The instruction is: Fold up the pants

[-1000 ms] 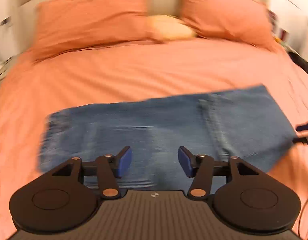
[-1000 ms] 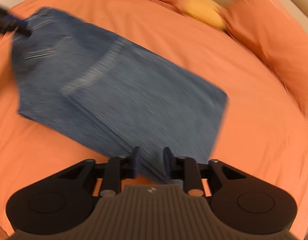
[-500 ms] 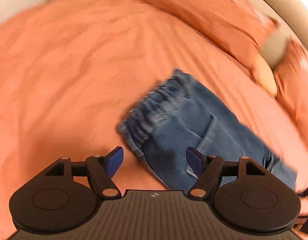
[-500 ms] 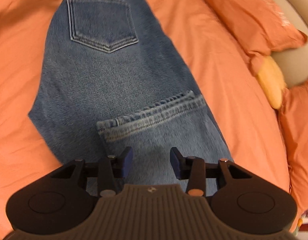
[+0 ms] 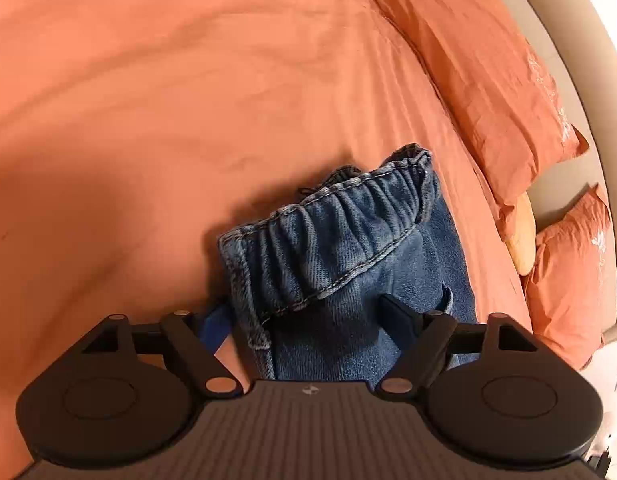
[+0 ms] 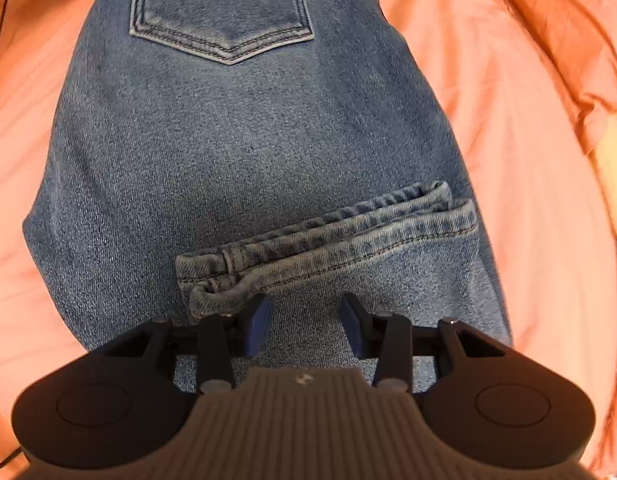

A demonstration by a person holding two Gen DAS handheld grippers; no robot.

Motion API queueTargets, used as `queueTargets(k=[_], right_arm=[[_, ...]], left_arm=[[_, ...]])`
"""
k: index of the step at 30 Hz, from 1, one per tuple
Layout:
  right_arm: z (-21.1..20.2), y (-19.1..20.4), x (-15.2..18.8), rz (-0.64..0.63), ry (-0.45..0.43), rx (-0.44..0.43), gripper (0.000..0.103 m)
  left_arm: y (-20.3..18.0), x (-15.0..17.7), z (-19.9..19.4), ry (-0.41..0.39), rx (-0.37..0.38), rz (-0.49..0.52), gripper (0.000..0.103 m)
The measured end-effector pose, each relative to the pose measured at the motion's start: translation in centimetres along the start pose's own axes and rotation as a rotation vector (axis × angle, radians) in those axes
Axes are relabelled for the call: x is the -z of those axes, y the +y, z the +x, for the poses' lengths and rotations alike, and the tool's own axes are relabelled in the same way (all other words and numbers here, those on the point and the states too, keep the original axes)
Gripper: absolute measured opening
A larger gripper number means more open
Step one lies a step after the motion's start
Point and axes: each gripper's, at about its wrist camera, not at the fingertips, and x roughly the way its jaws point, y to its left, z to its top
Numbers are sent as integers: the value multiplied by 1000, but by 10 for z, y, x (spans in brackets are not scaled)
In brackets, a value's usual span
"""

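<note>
The jeans (image 6: 248, 152) lie flat on the orange sheet (image 5: 168, 120) of the bed, already doubled over: the leg hems (image 6: 328, 240) are folded back onto the seat, just short of the back pocket (image 6: 222, 12), which faces up.

At the leg end, the right gripper (image 6: 304, 320) sits low over the folded denim with its jaws parted. The curled corner of the hems touches its left finger, but nothing is pinched between the blue pads (image 6: 258, 324).

At the other end, the left gripper (image 5: 308, 318) is spread wide around the corner of the elastic waistband (image 5: 332, 224). One blue pad (image 5: 214, 326) sits outside the edge of the jeans, by the sheet; the other finger rests on top of the denim near the pocket. The waistband bunches up between them, and the jaws are not closed on it.

Two orange pillows (image 5: 492, 76) lean against a beige headboard (image 5: 564, 60), with something pale yellow (image 5: 522, 236) tucked between them.
</note>
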Motion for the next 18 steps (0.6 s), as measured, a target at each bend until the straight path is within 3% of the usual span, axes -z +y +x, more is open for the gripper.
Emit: queueTargets(k=[4,7,13,18], right_arm=[[5,-9,0,4,1,-42,39],[5,-10,1,7,-6,-41,39],[6,-10,14,78,-37,-12,39],[-1,-6,26,116,-79,31,40]], left_arm=[[0,1,-9,-13,8,14,64],[-14,3,-20,-43,7,69,54],[-60,12,-63,-146,46,220,44],[-125,30,-95,-202,21,412,41]])
